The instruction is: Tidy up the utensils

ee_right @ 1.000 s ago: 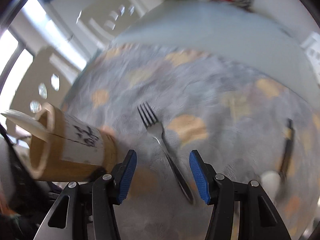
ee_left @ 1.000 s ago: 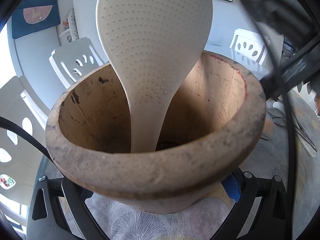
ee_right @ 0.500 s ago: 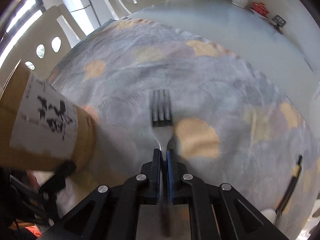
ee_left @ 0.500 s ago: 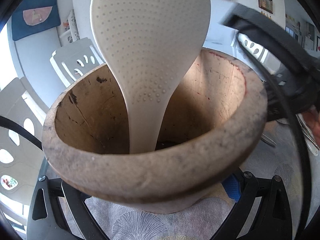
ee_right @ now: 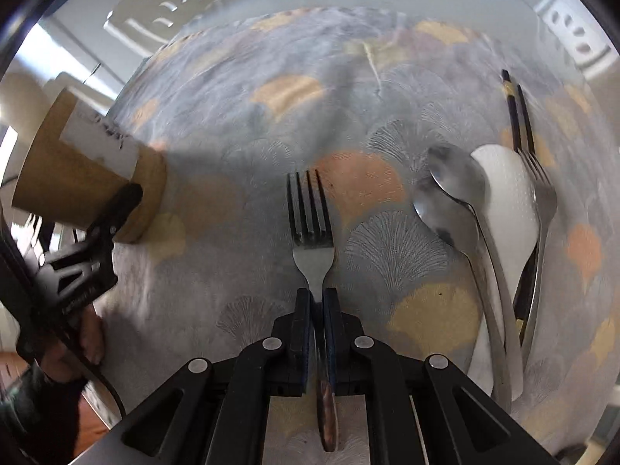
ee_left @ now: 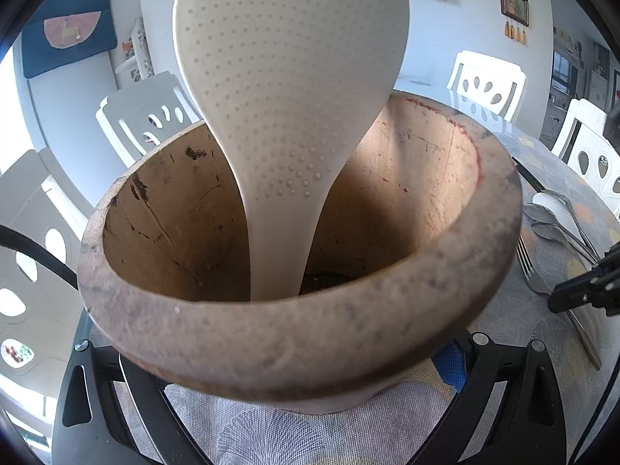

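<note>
My left gripper (ee_left: 288,383) is shut on the base of a wooden utensil holder (ee_left: 294,333), which fills the left wrist view. A white dotted rice paddle (ee_left: 290,77) stands in it. The right wrist view shows the same holder (ee_right: 89,178) at far left with a black finger of the left gripper on it. My right gripper (ee_right: 317,302) is shut on the neck of a steel fork (ee_right: 312,248). The fork's tines point away over the tablecloth and its brown handle runs back between the fingers. Low at the right of the left wrist view are the right gripper (ee_left: 581,290) and the fork (ee_left: 531,267).
Right of the held fork lie two steel spoons (ee_right: 457,193), a white scoop (ee_right: 511,201), a second fork (ee_right: 542,193) and dark chopsticks (ee_right: 511,108). A grey and orange patterned cloth (ee_right: 271,116) covers the table. White chairs (ee_left: 484,85) stand around it. A person's hand (ee_right: 89,333) is at lower left.
The right gripper went from open around the fork's handle to shut on it, then shifted toward the other utensils. In the left wrist view it dropped from upper right to lower right. The left gripper kept still.
</note>
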{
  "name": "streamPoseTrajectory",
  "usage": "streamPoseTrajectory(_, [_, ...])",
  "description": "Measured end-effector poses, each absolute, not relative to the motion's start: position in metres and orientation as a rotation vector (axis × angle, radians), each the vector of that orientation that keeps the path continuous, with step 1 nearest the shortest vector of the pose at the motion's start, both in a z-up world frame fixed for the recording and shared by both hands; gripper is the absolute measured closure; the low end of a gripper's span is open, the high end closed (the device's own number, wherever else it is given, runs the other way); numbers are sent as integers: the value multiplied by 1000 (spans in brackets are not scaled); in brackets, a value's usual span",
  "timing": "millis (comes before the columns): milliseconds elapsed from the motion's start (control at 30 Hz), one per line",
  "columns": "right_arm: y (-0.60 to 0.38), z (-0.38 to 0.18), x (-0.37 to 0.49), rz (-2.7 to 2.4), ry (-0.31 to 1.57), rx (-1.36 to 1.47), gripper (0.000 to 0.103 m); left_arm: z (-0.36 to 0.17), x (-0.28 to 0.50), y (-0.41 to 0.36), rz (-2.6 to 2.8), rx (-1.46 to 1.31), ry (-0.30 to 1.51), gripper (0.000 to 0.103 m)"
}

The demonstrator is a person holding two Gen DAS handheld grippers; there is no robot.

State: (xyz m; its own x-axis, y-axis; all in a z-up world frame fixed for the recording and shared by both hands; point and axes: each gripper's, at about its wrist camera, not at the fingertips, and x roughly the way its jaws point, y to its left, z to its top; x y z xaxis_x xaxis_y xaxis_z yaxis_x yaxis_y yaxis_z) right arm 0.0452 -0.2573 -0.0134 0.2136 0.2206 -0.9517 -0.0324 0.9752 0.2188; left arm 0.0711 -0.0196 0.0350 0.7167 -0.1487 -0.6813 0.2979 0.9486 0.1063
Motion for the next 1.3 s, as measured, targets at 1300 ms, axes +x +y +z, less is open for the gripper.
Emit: streamPoseTrajectory(1300, [-257, 157, 12, -29, 714, 173, 82, 25, 87, -17, -244, 223, 743, 2])
